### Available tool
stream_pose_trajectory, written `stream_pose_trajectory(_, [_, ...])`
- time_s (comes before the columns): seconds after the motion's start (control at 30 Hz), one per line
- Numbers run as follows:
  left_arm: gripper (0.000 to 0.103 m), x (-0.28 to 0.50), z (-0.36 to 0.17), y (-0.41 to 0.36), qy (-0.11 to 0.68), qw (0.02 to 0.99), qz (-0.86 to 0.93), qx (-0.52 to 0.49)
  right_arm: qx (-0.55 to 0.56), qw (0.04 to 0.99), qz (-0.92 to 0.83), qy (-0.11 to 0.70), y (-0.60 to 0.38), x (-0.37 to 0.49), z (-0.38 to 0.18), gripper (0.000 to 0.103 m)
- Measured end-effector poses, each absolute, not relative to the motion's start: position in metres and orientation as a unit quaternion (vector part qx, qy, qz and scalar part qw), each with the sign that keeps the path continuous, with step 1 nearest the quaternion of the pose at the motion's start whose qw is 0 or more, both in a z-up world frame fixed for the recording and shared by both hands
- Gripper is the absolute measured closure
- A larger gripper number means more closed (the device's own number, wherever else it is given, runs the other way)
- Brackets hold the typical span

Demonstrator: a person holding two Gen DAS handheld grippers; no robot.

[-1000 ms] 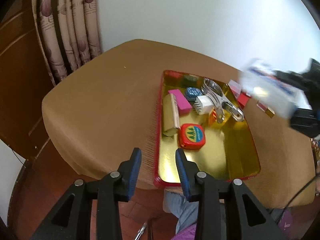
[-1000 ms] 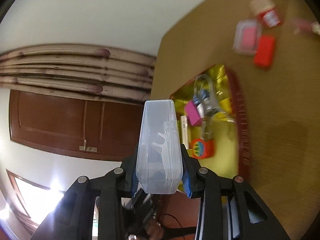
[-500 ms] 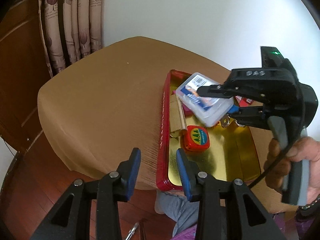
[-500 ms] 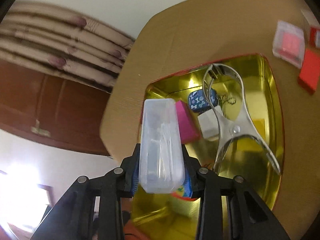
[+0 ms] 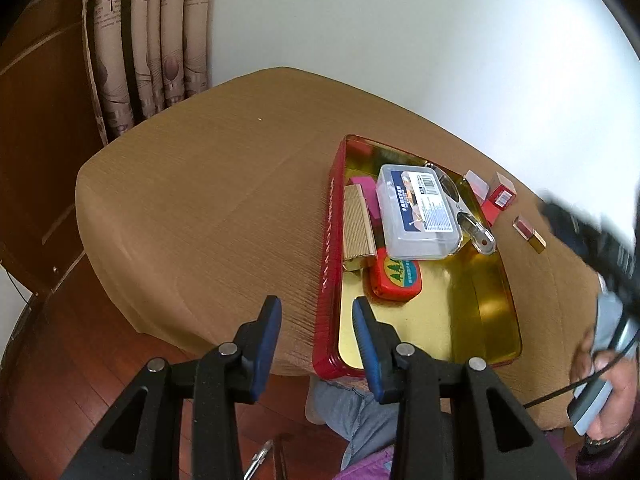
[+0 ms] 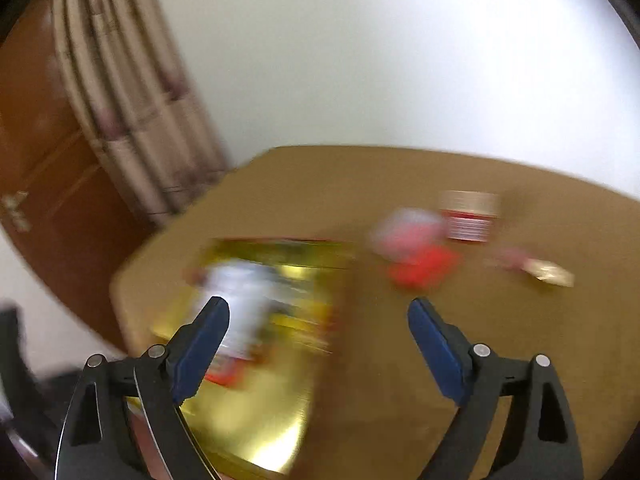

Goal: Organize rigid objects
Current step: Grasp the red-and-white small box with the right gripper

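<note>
The left gripper, jaws slightly parted and empty, hovers at the red-walled gold tin tray's six-o'clock edge. The right gripper, spread wide, holds nothing. At twelve, the clear plastic box rests atop trayed items, probably for lack of room.

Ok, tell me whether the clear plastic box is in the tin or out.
In. The clear plastic box lies inside the red tin, atop other items.

White wall, patterned curtain, wooden floor, tan-clothed table.
</note>
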State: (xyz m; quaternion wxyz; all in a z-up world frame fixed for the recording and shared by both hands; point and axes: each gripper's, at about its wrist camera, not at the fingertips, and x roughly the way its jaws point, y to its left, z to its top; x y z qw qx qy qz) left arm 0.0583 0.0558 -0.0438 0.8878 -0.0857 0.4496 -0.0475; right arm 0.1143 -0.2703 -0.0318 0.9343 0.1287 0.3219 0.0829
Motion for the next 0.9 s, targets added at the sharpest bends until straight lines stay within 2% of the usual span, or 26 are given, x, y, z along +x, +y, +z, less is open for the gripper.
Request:
stream_pose_trajectory(0.13, [0.066,0.055,-0.041,0.049,0.441,0.893,-0.046,-0.075,0.076,0.93,-0.027,0.359,-0.352,0.075,-0.076,0.014])
stream_pose_trajectory(0.33, [0.066,0.046,-0.029,0.028,0.422,0.903,-0.067,-0.041,0.134,0.913,-0.067,0.381,-0.434,0.048,-0.112,0.014])
stream_pose_trajectory(0.73, [0.064,0.041,-0.007,-0.038,0.422,0.899,-0.12,0.005,0.069,0.929,0.042,0.361,-0.412,0.114,-0.087,0.014])
stream_pose_trajectory(0.9, [0.063,0.049,-0.006,-0.062,0.425,0.895,-0.137,0.011,0.104,0.917,0.099,0.373,-0.402,0.162,-0.064,0.014])
